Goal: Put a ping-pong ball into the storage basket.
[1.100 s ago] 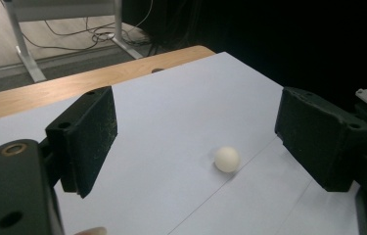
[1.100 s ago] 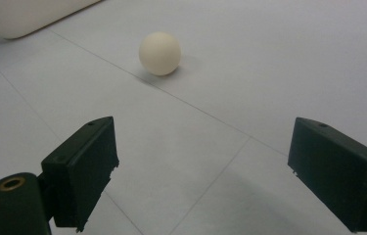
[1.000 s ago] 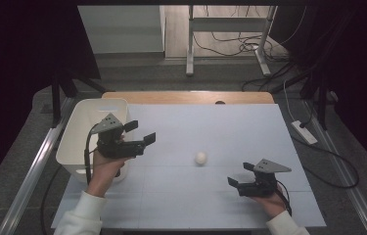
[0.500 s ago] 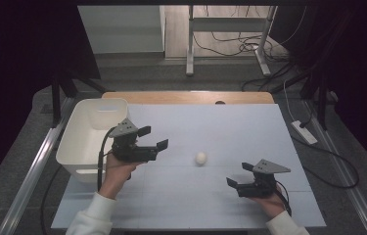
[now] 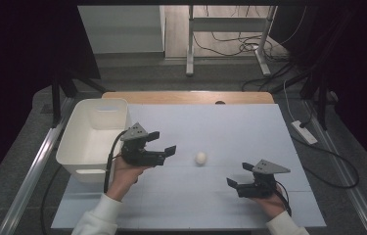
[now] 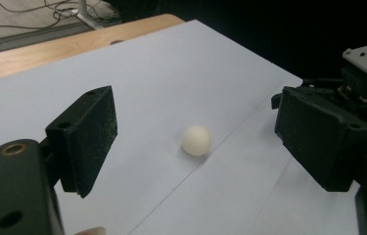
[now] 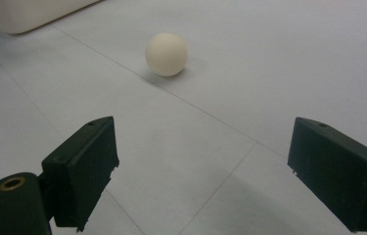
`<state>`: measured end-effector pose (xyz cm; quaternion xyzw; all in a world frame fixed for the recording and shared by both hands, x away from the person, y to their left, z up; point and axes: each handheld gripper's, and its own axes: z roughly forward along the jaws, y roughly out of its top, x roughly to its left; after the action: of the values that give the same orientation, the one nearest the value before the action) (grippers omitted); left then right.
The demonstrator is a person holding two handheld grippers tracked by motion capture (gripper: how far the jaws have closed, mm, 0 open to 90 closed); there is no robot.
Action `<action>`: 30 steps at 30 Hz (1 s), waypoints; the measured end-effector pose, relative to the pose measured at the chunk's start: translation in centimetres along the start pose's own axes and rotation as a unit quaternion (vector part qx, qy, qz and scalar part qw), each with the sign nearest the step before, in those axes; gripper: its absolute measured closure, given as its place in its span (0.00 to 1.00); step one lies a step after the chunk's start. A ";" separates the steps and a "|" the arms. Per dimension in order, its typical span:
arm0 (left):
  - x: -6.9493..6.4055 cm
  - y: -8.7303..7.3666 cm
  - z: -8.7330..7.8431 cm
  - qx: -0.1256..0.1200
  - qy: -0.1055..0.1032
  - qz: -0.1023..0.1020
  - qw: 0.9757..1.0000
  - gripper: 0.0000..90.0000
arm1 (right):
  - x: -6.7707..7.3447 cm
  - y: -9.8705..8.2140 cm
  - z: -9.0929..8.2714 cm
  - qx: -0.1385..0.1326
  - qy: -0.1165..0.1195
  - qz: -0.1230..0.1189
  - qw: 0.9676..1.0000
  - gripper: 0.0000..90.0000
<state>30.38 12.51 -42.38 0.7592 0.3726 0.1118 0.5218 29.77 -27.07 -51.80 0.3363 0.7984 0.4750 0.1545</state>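
A small white ball (image 5: 200,157) lies on the pale blue table top, near its middle. My left gripper (image 5: 163,143) is just left of the ball, pointing toward it with jaws open and nothing between them. In the left gripper view the ball (image 6: 196,140) sits ahead between the two black pads (image 6: 90,137), apart from both. My right gripper (image 5: 240,174) rests low at the front right, open and empty. In the right gripper view the ball (image 7: 167,54) lies farther off, left of centre, beyond my gripper (image 7: 203,171).
A white plastic bin (image 5: 93,142) stands at the table's left edge, right behind my left hand. A wooden strip (image 5: 191,97) runs along the far edge. Cables and a desk frame lie on the floor beyond the table.
My left gripper has moved right and lower, away from the bin and toward the ball. The right gripper and the ball have stayed put.
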 end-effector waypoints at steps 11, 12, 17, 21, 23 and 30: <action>-0.3 -0.7 2.0 0.023 -0.006 0.005 1.000 0.19 | 0.1 0.1 0.3 0.002 0.004 -0.004 1.000 0.12; -0.3 -0.7 2.1 0.024 -0.007 0.005 1.000 0.19 | 0.1 0.1 0.4 0.000 0.006 -0.004 1.000 0.12; -0.5 -1.0 2.8 0.031 -0.011 0.006 0.999 0.19 | 0.1 0.2 0.5 0.001 0.008 -0.004 1.000 0.12; -0.7 -1.1 3.2 0.037 -0.015 0.011 0.999 0.19 | 0.1 0.3 0.6 0.003 0.007 -0.005 1.000 0.12; -0.7 -1.2 3.4 0.042 -0.016 0.012 0.999 0.19 | 0.1 0.3 0.6 0.004 0.007 -0.005 1.000 0.12; -0.8 -1.4 4.2 0.058 -0.023 0.015 0.998 0.19 | 0.1 0.3 0.6 0.004 0.007 -0.006 1.000 0.12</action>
<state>31.53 9.21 -45.20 0.7958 0.3550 0.0804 0.4840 30.17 -26.48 -51.84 0.3285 0.8034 0.4732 0.1505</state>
